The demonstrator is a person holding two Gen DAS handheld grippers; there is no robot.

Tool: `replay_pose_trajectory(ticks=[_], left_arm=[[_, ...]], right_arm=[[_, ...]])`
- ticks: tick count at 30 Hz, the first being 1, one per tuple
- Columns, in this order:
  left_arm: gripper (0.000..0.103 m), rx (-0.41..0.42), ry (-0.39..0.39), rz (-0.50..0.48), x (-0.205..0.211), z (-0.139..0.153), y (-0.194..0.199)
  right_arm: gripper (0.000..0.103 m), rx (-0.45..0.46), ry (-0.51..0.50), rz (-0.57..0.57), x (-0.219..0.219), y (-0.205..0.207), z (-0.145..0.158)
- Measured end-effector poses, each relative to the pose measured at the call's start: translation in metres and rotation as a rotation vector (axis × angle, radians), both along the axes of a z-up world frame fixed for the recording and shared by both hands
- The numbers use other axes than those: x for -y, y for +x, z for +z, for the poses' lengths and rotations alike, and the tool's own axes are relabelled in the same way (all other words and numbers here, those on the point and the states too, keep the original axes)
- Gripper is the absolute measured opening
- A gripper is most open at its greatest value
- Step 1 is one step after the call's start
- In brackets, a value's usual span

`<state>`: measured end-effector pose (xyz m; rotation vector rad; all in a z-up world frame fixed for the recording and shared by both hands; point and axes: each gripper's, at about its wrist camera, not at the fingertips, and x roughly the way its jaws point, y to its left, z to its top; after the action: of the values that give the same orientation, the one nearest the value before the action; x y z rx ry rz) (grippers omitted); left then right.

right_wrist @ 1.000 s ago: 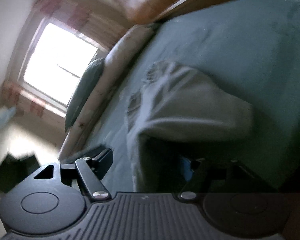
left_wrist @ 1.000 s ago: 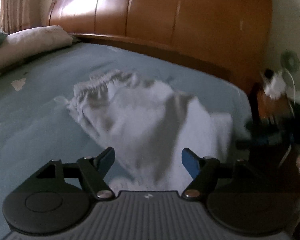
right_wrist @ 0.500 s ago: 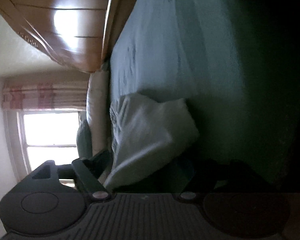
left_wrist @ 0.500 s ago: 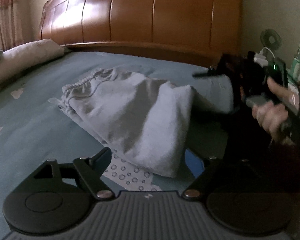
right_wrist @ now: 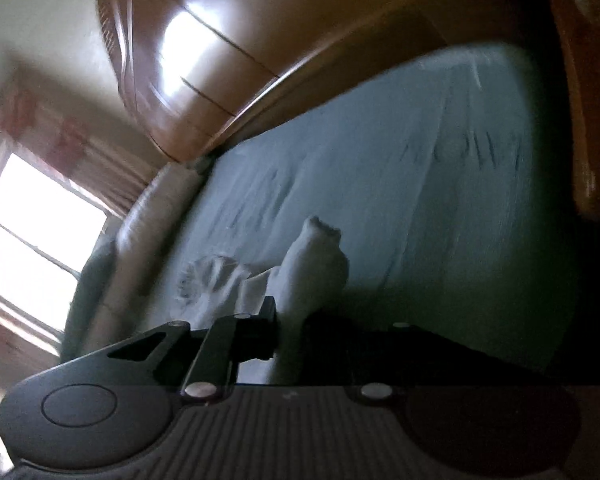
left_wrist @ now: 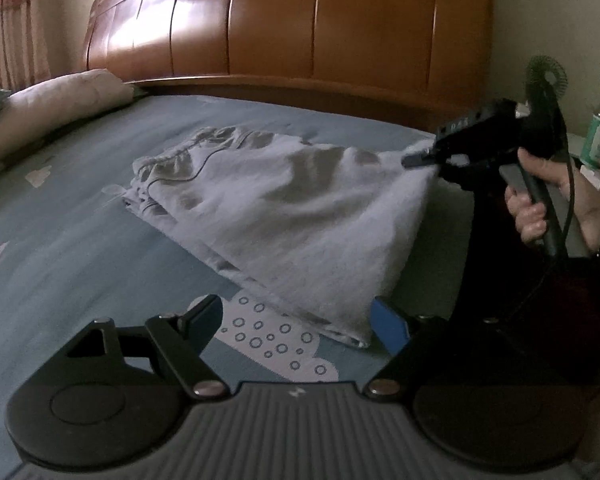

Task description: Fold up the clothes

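Right gripper (left_wrist: 418, 158) closing on far corner of grey garment (left_wrist: 284, 216); left gripper (left_wrist: 296, 320) gaped empty just beside near corner, garment stretched lengthwise between both.

— Where's the light coming from?

— That window (right_wrist: 32, 240) on the far wall. It's blown out to plain white in the right wrist view, and the curtains (right_wrist: 72, 140) beside it are smeared.

— The whole right wrist view looks soft.

— Motion blur, yes. The headboard (right_wrist: 220, 60) carries a hard white glare patch, and the lower right sinks into near black.

— And the left wrist view?

— Sharper and evenly dim. Daylight glances off the headboard (left_wrist: 204, 28) panels from the left; the grey garment (left_wrist: 300, 208) shows soft shadows in its creases. The right side is murky, straight lines bow outward, and the corners are cut off dark.
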<state>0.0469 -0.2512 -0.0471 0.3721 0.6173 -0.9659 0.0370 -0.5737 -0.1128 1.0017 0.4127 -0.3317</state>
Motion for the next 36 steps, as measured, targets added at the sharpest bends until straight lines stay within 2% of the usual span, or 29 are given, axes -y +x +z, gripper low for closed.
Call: replay_pose_trajectory(ticks=[1, 2, 3, 5, 8, 11, 15, 19, 21, 24, 27, 32, 34, 36], left_arm=[[0.081, 0.001, 0.001, 0.002, -0.001, 0.000, 0.001], [0.081, 0.002, 0.001, 0.003, -0.003, 0.000, 0.002], [0.081, 0.002, 0.002, 0.005, -0.004, 0.000, 0.002], [0.081, 0.001, 0.004, -0.001, -0.005, 0.001, 0.005], [0.082, 0.013, 0.008, -0.035, 0.005, 0.004, 0.007], [0.085, 0.035, 0.013, -0.100, 0.025, 0.007, 0.008], [0.085, 0.049, 0.041, -0.180, 0.059, -0.003, 0.007], [0.085, 0.005, 0.111, -0.208, 0.072, -0.027, 0.005], [0.085, -0.022, 0.148, -0.216, 0.076, -0.040, 0.004], [0.086, 0.015, 0.174, -0.249, 0.067, -0.039, -0.005], [0.087, 0.025, 0.140, -0.290, 0.059, -0.018, 0.000], [0.087, 0.194, 0.127, -0.239, 0.079, 0.013, 0.040], [0.087, 0.197, 0.130, -0.220, 0.095, 0.015, 0.063], [0.087, 0.187, 0.145, -0.209, 0.107, 0.010, 0.080]], right_arm=[[0.022, -0.047, -0.023, 0.015, 0.001, 0.002, -0.001], [0.033, -0.099, -0.046, 0.011, 0.002, 0.003, -0.003], [0.034, -0.114, -0.060, 0.014, 0.004, 0.002, -0.005], [0.039, -0.122, -0.076, 0.018, 0.005, -0.006, -0.001], [0.048, -0.125, -0.206, 0.015, -0.004, -0.019, 0.022], [0.055, -0.106, -0.370, 0.111, -0.017, -0.017, 0.044], [0.055, -0.153, -0.548, 0.292, -0.040, 0.007, 0.047], [0.055, -0.264, -0.663, 0.363, -0.052, 0.017, 0.024], [0.057, -0.274, -0.679, 0.382, -0.054, 0.011, 0.016], [0.060, -0.267, -0.674, 0.403, -0.058, 0.010, 0.019], [0.060, -0.224, -0.677, 0.421, -0.055, 0.012, 0.033], [0.060, -0.130, -0.732, 0.479, -0.054, 0.050, 0.069], [0.056, -0.102, -0.761, 0.527, -0.059, 0.074, 0.078], [0.046, -0.091, -0.758, 0.580, -0.062, 0.100, 0.079]])
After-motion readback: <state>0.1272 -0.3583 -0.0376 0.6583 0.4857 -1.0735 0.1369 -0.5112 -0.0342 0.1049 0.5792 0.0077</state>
